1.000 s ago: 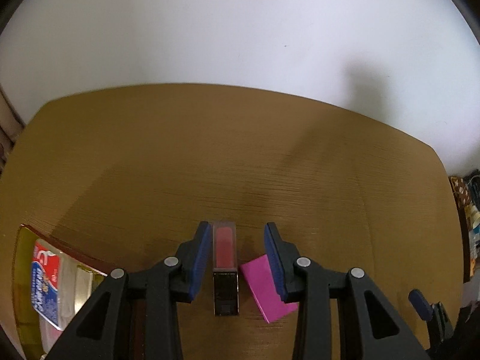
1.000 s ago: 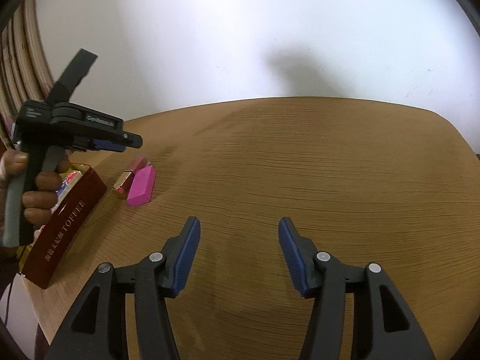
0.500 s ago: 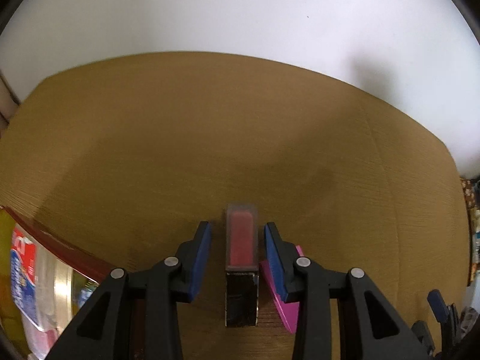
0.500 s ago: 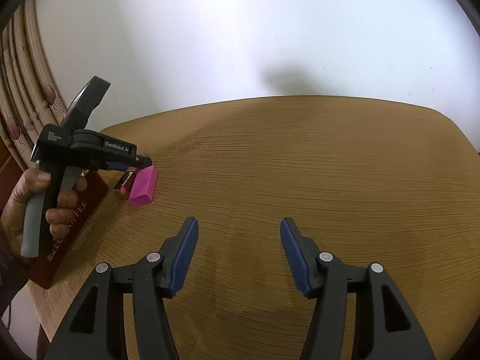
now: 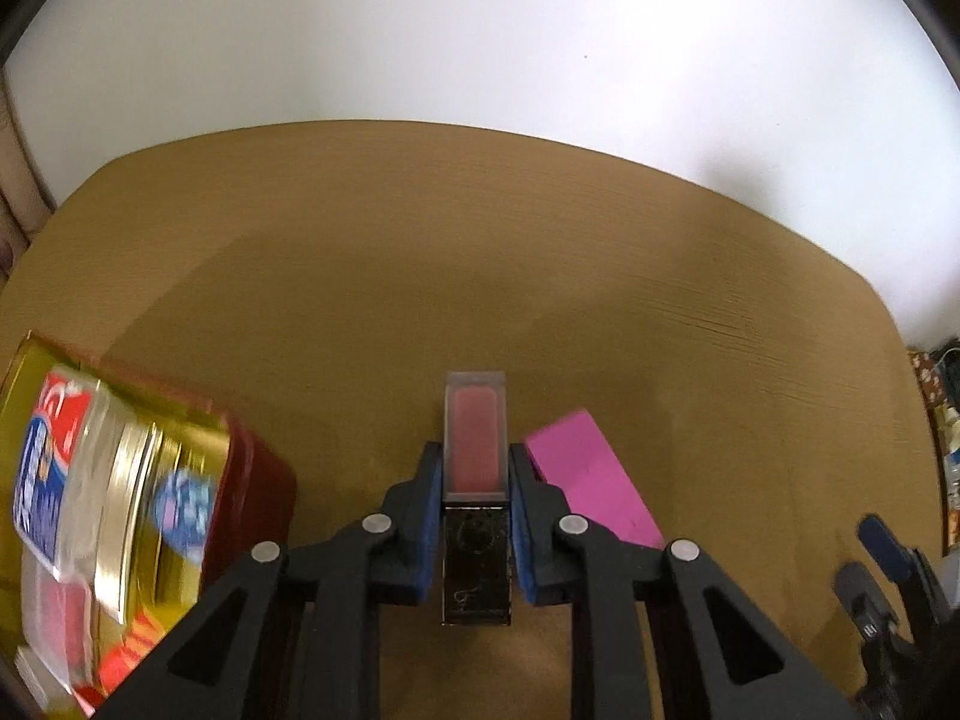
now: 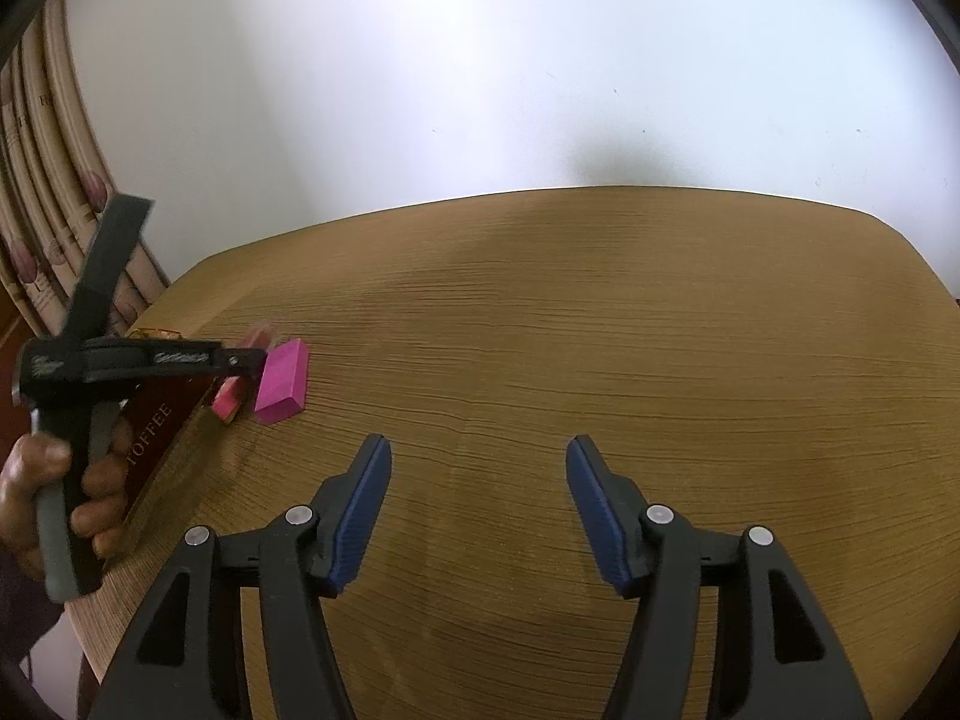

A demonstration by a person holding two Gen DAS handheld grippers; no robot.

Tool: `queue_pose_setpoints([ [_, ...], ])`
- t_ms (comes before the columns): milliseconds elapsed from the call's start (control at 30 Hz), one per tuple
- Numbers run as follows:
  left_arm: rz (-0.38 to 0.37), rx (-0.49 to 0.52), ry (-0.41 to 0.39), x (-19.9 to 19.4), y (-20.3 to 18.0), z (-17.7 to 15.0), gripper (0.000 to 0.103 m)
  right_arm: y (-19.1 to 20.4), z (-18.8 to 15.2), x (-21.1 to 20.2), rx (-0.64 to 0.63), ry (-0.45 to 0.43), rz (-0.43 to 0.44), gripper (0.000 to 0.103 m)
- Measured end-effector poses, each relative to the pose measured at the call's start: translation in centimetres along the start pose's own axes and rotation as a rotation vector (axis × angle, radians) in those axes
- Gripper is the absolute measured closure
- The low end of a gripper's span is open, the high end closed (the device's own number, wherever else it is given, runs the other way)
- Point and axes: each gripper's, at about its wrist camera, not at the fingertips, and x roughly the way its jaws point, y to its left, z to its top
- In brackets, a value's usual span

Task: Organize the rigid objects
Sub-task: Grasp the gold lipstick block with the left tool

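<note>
The left gripper (image 5: 475, 510) has just closed flat on both sides of the lipstick (image 5: 475, 468), which lies on the wooden table (image 5: 480, 276) near its left edge. The right gripper (image 6: 478, 510) has been opening and hangs empty over bare wood. The clear, smooth case could slip or swivel in the lift, since the pads grip around its middle only. The pink block (image 5: 591, 477) lies just right of the right pad and may get nudged. The toffee box (image 5: 120, 480), already holding packets, sits to the left.

Lipstick (image 5: 476, 462) on table (image 5: 420, 276), btwn tin (image 5: 120, 480) (left) & block (image 5: 591, 474) (right).
</note>
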Motion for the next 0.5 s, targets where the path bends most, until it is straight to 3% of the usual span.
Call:
queue_pose_setpoints([
  [267, 0.004, -0.058, -0.004, -2.1, 0.8, -3.7, 0.083, 0.4, 0.2, 0.2, -0.008, 0.004, -0.007, 0.045],
  [500, 0.011, -0.052, -0.02, -2.3, 0.9, -5.4, 0.083, 0.9, 0.1, 0.7, -0.024, 0.013, -0.03, 0.045],
])
